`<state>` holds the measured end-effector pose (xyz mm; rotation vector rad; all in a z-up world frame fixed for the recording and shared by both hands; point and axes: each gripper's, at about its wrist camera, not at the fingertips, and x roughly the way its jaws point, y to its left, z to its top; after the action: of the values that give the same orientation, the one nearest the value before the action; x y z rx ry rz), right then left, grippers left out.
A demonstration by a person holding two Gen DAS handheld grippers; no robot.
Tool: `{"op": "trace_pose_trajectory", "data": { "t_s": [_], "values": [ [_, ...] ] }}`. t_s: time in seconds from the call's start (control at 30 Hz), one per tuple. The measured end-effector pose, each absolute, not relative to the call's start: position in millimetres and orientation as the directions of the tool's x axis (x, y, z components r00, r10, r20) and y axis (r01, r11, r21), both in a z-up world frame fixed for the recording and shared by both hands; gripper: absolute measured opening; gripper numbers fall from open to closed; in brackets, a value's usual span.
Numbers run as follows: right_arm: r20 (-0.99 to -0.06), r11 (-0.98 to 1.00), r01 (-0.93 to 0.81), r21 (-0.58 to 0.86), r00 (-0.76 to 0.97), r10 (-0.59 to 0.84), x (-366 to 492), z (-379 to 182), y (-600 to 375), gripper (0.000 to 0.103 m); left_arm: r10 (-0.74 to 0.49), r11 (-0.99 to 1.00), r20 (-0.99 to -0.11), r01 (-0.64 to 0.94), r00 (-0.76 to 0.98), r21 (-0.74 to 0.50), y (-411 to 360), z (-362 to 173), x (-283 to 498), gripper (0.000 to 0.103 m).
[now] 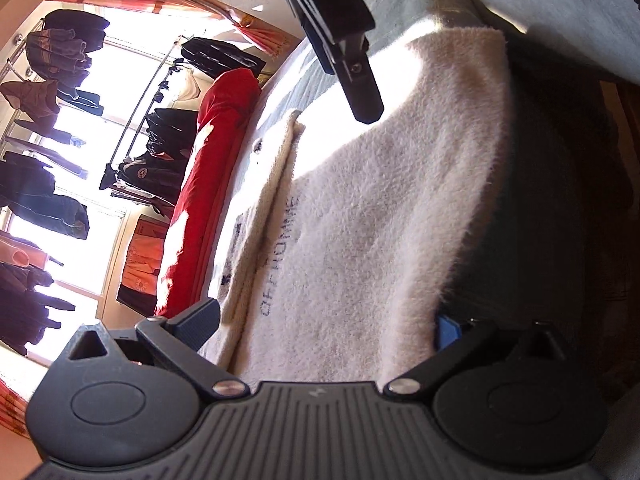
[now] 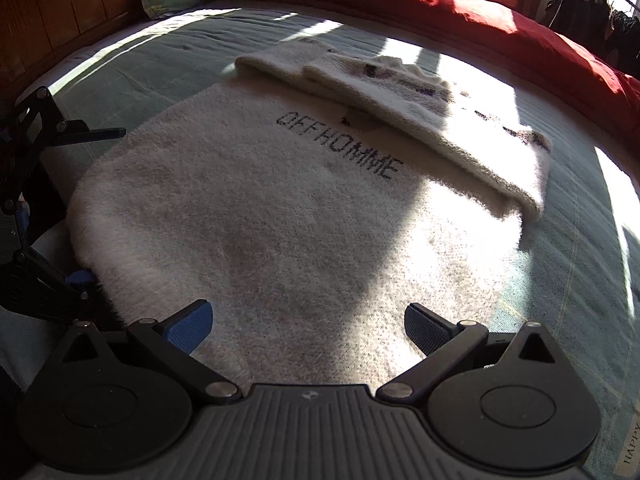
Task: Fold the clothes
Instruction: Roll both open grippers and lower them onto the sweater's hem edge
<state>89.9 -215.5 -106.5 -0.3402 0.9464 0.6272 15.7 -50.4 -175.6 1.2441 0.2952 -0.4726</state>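
A: Where's the sweater (image 2: 256, 216)?

B: Cream fuzzy knit, flat on the green bedspread (image 2: 572, 264), "OFFHOMME" print up. Sleeves (image 2: 404, 116) already folded across the far end, near the red duvet (image 2: 460, 12). Hem end lies nearest both tongs.

A: R gripper (image 2: 308, 326)?

B: Jaws wide apart, blue pads either side of the hem edge, nothing held. Looks just above or resting on the knit, can't tell which.

A: L gripper (image 1: 324, 322)?

B: Also spread open, at the sweater's left hem corner. In the R wrist view it sits at the fabric's left edge. One blue pad looks tucked under the edge, the other finger is on top, but not clamped.

A: Long axis?

B: Runs straight away from the R gripper, hem to collar. So, my guess, next move is pinching the hem w/ both & carrying it fwd over the print toward the sleeves. L is nearer a real corner; R sits mid-hem, right corner is off to its right.

A: Risk?

B: Thick pile, may slip from a shallow bite.
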Motion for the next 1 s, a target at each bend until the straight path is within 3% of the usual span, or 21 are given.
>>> {"op": "trace_pose_trajectory", "data": {
  "t_s": [0.27, 0.5, 0.67, 0.83, 1.0],
  "values": [
    [-0.821, 0.552, -0.831, -0.061, 0.357, 0.446, 57.0, -118.8, -154.7, 0.103, -0.179, 0.292, -0.477, 0.509, 0.861, 0.810, -48.4, -158.2, 25.1, 0.103],
    [-0.852, 0.525, -0.798, -0.296, 0.469, 0.233, 52.6, -157.2, -132.4, 0.101, -0.187, 0.305, -0.492, 0.526, 0.850, 0.794, -44.5, -156.3, 25.6, 0.103],
    [-0.816, 0.547, -0.708, -0.446, 0.573, 0.076, 62.8, -161.5, -152.4, 0.099, -0.188, 0.325, -0.511, 0.544, 0.839, 0.774, -43.1, -157.5, 28.3, 0.103],
    [-0.791, 0.562, -0.659, -0.500, 0.612, 0.013, 64.5, -166.2, -174.9, 0.096, -0.167, 0.319, -0.553, 0.576, 0.816, 0.753, -49.1, -168.5, 30.0, 0.103],
    [-0.754, 0.594, -0.626, -0.505, 0.655, 0.049, 59.4, -148.9, -180.0, 0.092, -0.141, 0.237, -0.625, 0.639, 0.768, 0.732, -62.7, -193.5, 22.8, 0.103]
  ]
}}
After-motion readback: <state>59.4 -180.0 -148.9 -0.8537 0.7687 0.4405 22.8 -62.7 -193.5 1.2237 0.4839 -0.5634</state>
